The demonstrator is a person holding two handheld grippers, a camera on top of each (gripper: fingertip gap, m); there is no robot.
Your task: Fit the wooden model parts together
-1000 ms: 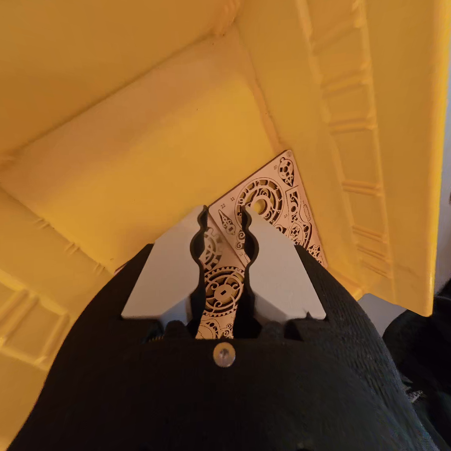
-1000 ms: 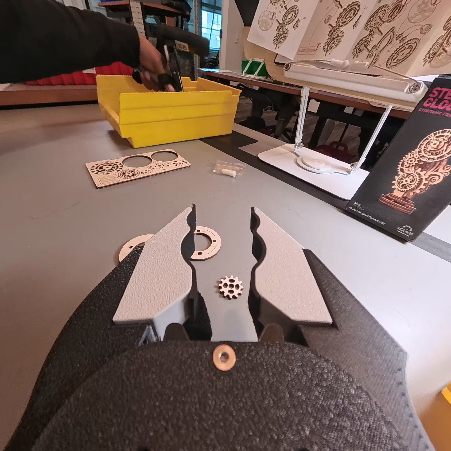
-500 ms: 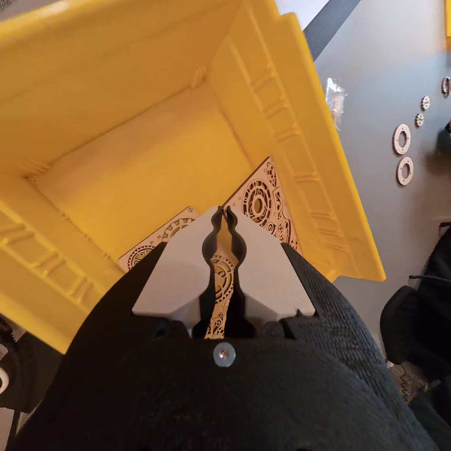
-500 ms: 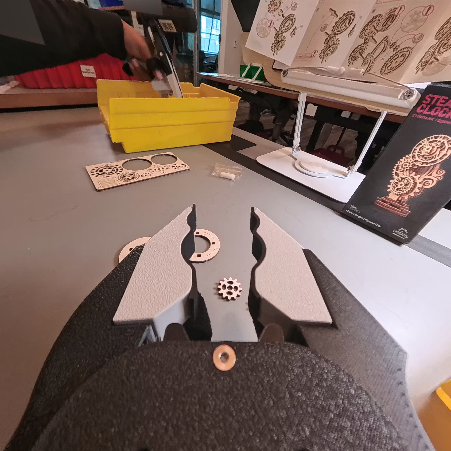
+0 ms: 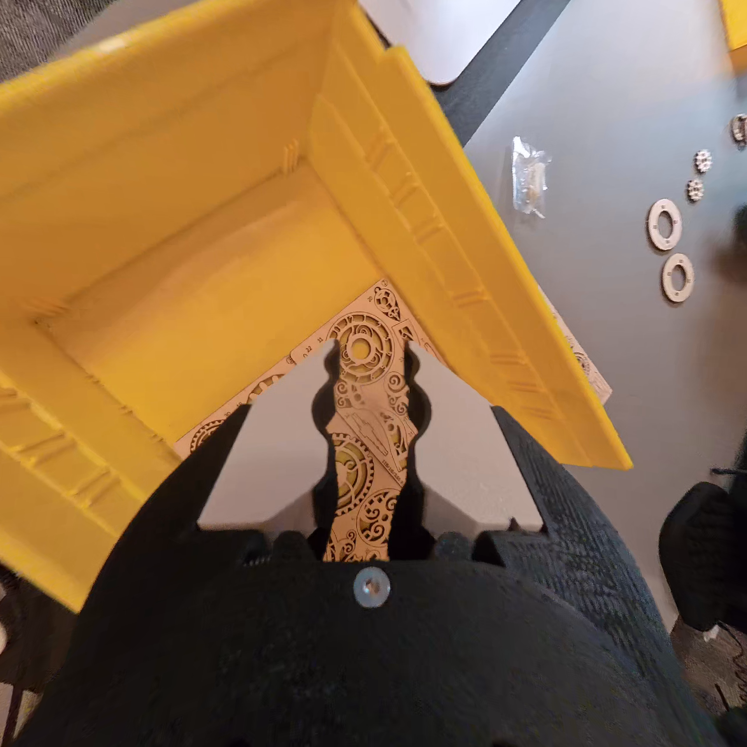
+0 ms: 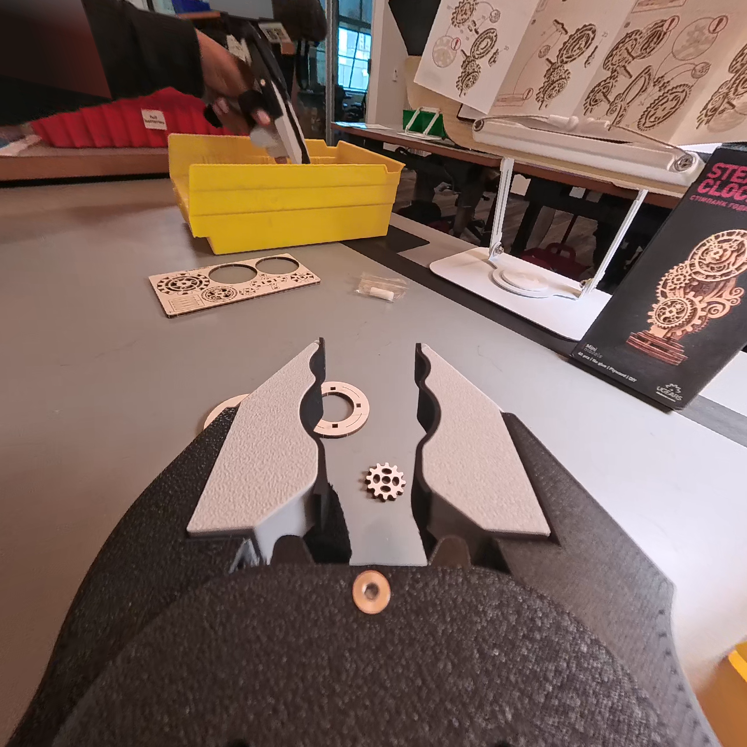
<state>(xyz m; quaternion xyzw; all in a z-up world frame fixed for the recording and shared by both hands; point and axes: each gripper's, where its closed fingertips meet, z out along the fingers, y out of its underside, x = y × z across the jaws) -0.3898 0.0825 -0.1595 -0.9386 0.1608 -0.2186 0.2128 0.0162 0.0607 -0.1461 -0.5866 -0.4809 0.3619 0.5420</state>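
My left gripper (image 5: pixel 371 347) is open and points down into a yellow bin (image 5: pixel 182 169). A laser-cut wooden parts sheet (image 5: pixel 364 404) lies flat in the bin's corner and shows through the gap between the jaws. The right wrist view shows the left gripper (image 6: pixel 279 133) far off, held by a hand over the bin (image 6: pixel 283 202). My right gripper (image 6: pixel 370 343) is open and empty, low over the grey table. A small wooden gear (image 6: pixel 386 481) lies between its fingers. A wooden ring (image 6: pixel 345 410) lies just ahead, and a second ring (image 6: pixel 224 408) is partly hidden behind the left finger.
A second parts sheet (image 6: pixel 234 283) lies on the table in front of the bin, with a small plastic bag (image 6: pixel 380 289) to its right. A black product box (image 6: pixel 679 291) and a white stand (image 6: pixel 521 279) with instruction pages are at the right. Two rings (image 5: pixel 665 224) and two gears (image 5: pixel 702 160) also show in the left wrist view. There is about 40 centimeters between the tips of the two grippers.
My left gripper has lifted up out of the bin; its jaws nearly shut half a second ago and are open again now. The right gripper has not moved.
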